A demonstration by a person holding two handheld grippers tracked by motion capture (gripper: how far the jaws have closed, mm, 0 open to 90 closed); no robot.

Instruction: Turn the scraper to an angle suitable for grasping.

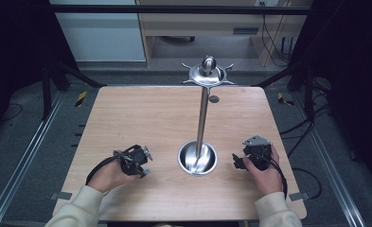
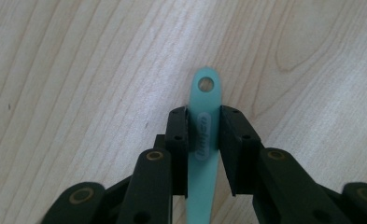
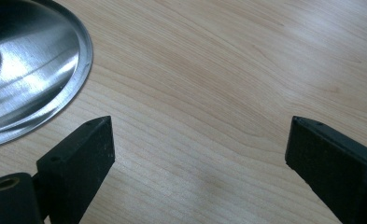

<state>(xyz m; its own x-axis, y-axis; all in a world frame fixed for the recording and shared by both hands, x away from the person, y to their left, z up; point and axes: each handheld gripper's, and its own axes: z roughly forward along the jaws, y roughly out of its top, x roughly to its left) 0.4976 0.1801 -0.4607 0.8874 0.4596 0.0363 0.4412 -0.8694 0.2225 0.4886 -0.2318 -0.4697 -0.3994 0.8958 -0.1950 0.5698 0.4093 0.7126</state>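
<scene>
My left gripper (image 2: pixel 203 127) is shut on a flat mint-green handle (image 2: pixel 204 98) with a round hole at its tip; the handle sticks out past the jaws over the wood. What the handle belongs to is hidden. In the high view the left gripper (image 1: pixel 143 163) rests low at the table's front left, held by a hand. My right gripper (image 3: pixel 200 135) stands open, jaws wide apart with bare wood between them. It sits at the front right (image 1: pixel 238 161), just right of the metal stand's round base (image 1: pixel 197 158).
A steel stand rises from mid-table: a shiny dish base (image 3: pixel 31 70), a thin pole (image 1: pixel 202 118) and a hooked top (image 1: pixel 208 73). A small dark disc (image 1: pixel 214 99) lies near the far edge. The wooden table (image 1: pixel 141 113) ends at dark floor and frame rails.
</scene>
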